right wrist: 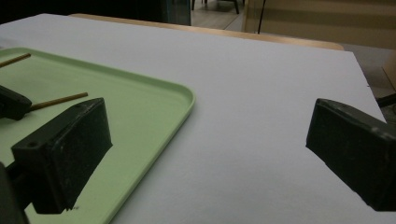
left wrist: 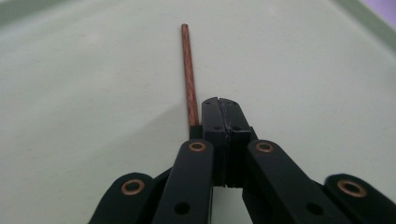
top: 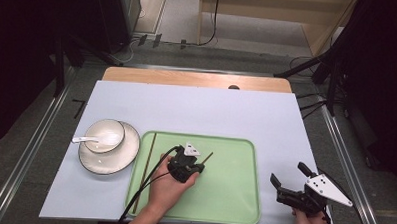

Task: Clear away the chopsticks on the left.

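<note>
A wooden chopstick (left wrist: 188, 70) lies on the green tray (top: 233, 193). It runs out from beside the left jaw of my left gripper (left wrist: 223, 103), which is shut with its pads pressed together and nothing visible between them. From above, the left gripper (top: 198, 166) sits low over the tray's middle, and the chopstick's tip (top: 208, 156) pokes out past it. A second chopstick (top: 149, 160) lies along the tray's left side. My right gripper (top: 288, 174) hovers wide open over the white mat to the right of the tray, holding nothing. Its pads (right wrist: 70, 149) frame the tray's corner.
A white bowl (top: 104, 135) with a white spoon (top: 83, 139) in it stands on a dark-rimmed plate (top: 127, 152) left of the tray. The white mat (top: 196, 107) covers the table, with a wooden strip (top: 187, 78) along the far edge.
</note>
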Demonstrator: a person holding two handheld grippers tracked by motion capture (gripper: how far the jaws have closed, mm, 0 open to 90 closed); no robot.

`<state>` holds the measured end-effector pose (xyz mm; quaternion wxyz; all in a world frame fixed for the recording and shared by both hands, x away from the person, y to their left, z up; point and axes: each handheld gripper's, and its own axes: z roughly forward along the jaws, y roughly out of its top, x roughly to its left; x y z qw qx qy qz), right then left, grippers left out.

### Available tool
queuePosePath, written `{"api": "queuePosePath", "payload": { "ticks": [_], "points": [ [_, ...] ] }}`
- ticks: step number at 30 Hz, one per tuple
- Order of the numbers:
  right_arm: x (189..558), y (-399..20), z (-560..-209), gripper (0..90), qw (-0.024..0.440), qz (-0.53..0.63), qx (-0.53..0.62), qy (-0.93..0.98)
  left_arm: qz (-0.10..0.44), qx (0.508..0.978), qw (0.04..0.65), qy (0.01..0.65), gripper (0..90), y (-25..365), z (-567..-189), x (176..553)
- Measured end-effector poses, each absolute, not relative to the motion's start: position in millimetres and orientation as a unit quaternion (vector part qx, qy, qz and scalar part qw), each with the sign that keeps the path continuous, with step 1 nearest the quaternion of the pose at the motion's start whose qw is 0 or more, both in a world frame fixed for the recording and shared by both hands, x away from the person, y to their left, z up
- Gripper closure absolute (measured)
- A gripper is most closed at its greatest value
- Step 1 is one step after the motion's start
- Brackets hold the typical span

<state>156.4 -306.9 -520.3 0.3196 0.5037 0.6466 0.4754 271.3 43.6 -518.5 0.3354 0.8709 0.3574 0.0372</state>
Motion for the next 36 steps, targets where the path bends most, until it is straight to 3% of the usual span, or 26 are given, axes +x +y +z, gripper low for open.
{"api": "queuePosePath", "payload": {
  "ticks": [36],
  "points": [
    [156.7, -308.8, -521.0, 0.0, 0.319, 0.474, 0.505, 0.646, 0.112, 0.801, 0.322, 0.492, 90.0, 141.9, -508.4, 302.9]
  ]
}}
